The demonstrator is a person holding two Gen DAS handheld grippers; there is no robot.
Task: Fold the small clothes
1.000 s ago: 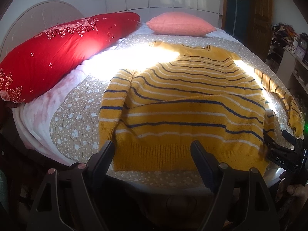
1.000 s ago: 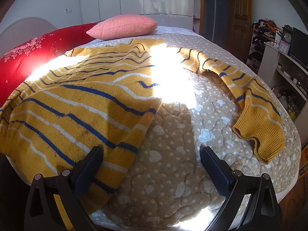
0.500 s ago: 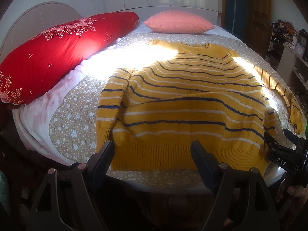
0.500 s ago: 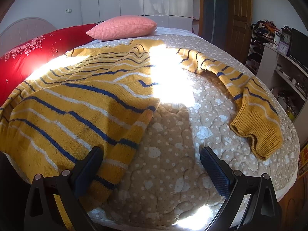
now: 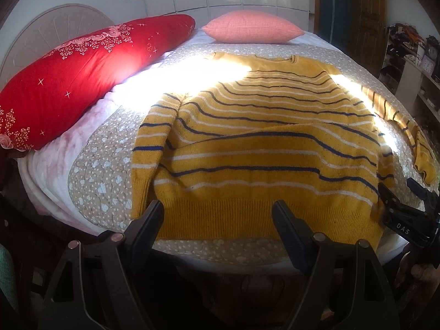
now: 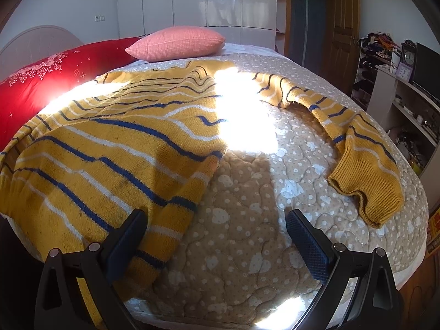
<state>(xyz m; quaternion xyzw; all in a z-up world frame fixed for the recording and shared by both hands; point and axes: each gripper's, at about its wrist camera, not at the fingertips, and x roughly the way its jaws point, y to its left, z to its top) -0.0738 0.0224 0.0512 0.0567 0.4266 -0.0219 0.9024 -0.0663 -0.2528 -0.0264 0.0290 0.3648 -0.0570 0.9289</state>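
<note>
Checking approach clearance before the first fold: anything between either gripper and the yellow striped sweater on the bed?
Nothing visible. The left gripper hovers open just above the sweater hem, with no object in between. The right gripper is open over the sweater's side edge and bare quilt. The pink pillow lies beyond the collar, clear.

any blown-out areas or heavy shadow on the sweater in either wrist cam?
Left wrist view: sunlight clips to white near the striped yellow sweater's collar and the quilt beside it; the hem lies in shade. Right wrist view: a white patch washes out the sweater's edge, with a dark shadow on the quilt below it. Both views: strong fisheye curvature, dark corners.
</note>
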